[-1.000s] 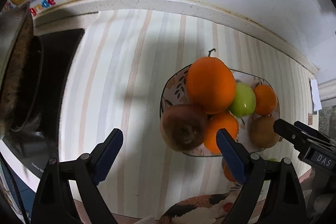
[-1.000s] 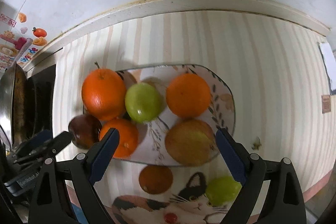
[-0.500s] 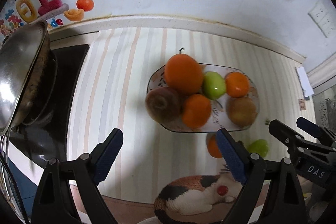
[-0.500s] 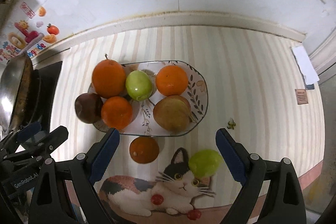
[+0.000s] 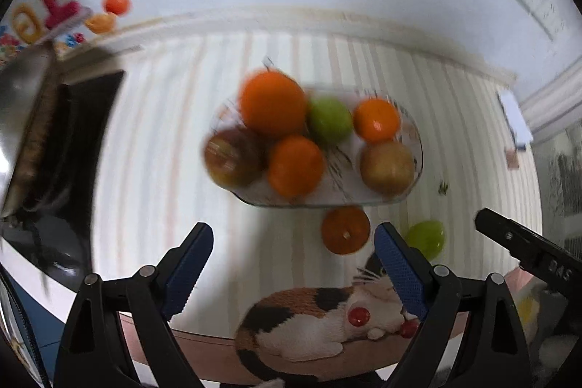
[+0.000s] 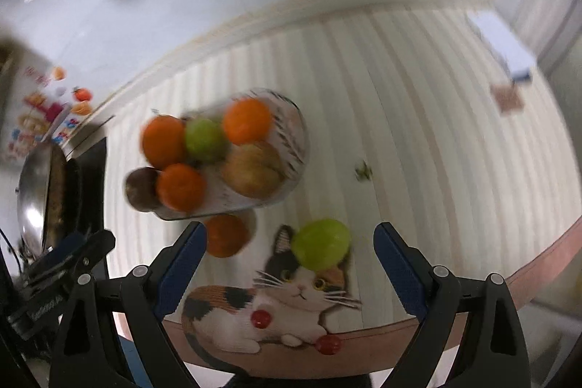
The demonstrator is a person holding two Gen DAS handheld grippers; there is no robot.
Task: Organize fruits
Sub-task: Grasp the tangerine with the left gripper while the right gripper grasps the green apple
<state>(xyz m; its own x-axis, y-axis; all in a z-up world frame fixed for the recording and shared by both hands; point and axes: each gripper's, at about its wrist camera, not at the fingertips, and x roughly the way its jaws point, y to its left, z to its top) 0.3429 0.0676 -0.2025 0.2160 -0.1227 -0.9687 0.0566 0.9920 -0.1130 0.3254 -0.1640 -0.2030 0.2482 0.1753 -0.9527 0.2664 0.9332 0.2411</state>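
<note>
Both your tongs stand wide apart with nothing between their blue pads: the left gripper (image 5: pixel 293 273) fills the bottom of the left wrist view, and the right gripper (image 6: pixel 289 273) sits likewise at the bottom of the right wrist view, each hovering above the striped tablecloth (image 5: pixel 152 148). Your fruit plate (image 5: pixel 414 166) lies at the centre of the left view and holds six pieces: a large orange (image 5: pixel 272 102) at its upper left, a green apple (image 5: pixel 329 120) beside it, a smaller orange (image 5: pixel 376 119) to the right, a dark reddish apple (image 5: pixel 231 157) at the left edge, another orange (image 5: pixel 296 166) in the middle front, and a brownish-yellow fruit (image 5: pixel 387 166) at the right. Two pieces remain off the plate: a loose orange (image 6: pixel 225 235) lies just below the plate's rim, near your right gripper's left pad, and a loose green fruit (image 6: pixel 322 248) rests on the cat picture (image 6: pixel 269 308), between the right gripper's pads in the frame but below them. Both views are blurred. At the left edge of the left view you see a metal wok (image 5: pixel 22 119) on a black stove (image 5: pixel 87 119).
</note>
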